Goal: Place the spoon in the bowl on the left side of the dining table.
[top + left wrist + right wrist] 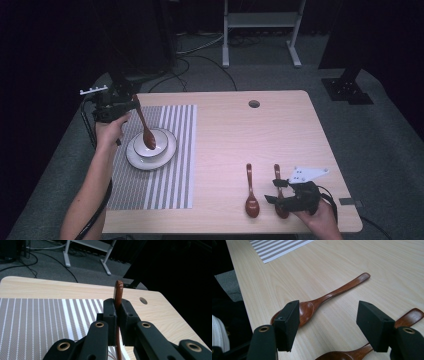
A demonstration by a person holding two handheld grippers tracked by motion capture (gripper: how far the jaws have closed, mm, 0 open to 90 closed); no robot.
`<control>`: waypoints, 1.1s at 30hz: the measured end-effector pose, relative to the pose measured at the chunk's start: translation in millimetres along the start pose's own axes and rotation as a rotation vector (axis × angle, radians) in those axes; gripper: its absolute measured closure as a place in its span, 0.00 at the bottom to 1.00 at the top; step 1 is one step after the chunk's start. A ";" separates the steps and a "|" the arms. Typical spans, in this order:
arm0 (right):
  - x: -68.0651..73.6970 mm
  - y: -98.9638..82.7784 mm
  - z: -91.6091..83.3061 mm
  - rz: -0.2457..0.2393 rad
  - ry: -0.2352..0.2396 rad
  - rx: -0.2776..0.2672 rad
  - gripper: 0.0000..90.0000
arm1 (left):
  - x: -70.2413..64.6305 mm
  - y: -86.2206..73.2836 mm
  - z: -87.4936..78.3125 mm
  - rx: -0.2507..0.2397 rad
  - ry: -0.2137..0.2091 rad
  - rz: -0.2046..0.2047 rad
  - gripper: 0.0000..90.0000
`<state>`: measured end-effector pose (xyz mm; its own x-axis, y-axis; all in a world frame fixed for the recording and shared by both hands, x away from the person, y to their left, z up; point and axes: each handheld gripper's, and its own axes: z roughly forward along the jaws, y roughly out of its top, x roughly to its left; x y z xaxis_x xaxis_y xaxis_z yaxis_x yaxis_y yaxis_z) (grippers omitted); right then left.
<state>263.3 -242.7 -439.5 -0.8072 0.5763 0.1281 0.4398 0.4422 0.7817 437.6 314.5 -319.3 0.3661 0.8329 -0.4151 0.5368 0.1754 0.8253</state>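
High view, bowl (pixel 156 141) on plate (pixel 166 155), held spoon (pixel 146 131) dipping in

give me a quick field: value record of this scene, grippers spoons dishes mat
left gripper: shut on a wooden spoon's handle, bowl end down over the white bowl
right gripper: open, low over the table
loose spoons: left spoon and right spoon lie side by side
dishes: white bowl on a white plate
mat: striped placemat under the plate
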 end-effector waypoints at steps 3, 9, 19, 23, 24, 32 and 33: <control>0.1 0.6 0.5 0.000 0.001 0.001 0.38 | 4.9 -1.7 1.1 0.000 0.017 -0.012 0.94; 0.1 0.7 0.2 0.001 0.000 0.001 0.38 | 13.1 -4.9 4.7 -0.009 0.023 -0.050 0.94; -0.7 -0.8 0.4 0.004 0.002 0.004 0.38 | 28.9 -16.5 9.3 -0.009 0.050 -0.097 0.94; -0.1 -0.2 1.1 0.002 0.004 0.003 0.38 | 33.7 -20.2 8.4 -0.013 0.051 -0.106 0.94; -0.1 -0.2 1.1 0.002 0.004 0.003 0.38 | 33.7 -20.2 8.4 -0.013 0.051 -0.106 0.94; 0.8 -0.7 2.7 0.001 0.006 0.011 0.38 | 41.6 -31.4 12.4 -0.006 0.046 -0.130 0.94; 0.7 -0.8 2.3 0.001 0.004 0.010 0.38 | 42.6 -32.5 12.8 -0.005 0.047 -0.132 0.94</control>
<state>263.3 -241.0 -441.4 -0.8082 0.5741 0.1312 0.4445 0.4487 0.7753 445.5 337.6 -368.7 0.2561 0.8260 -0.5021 0.5741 0.2879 0.7665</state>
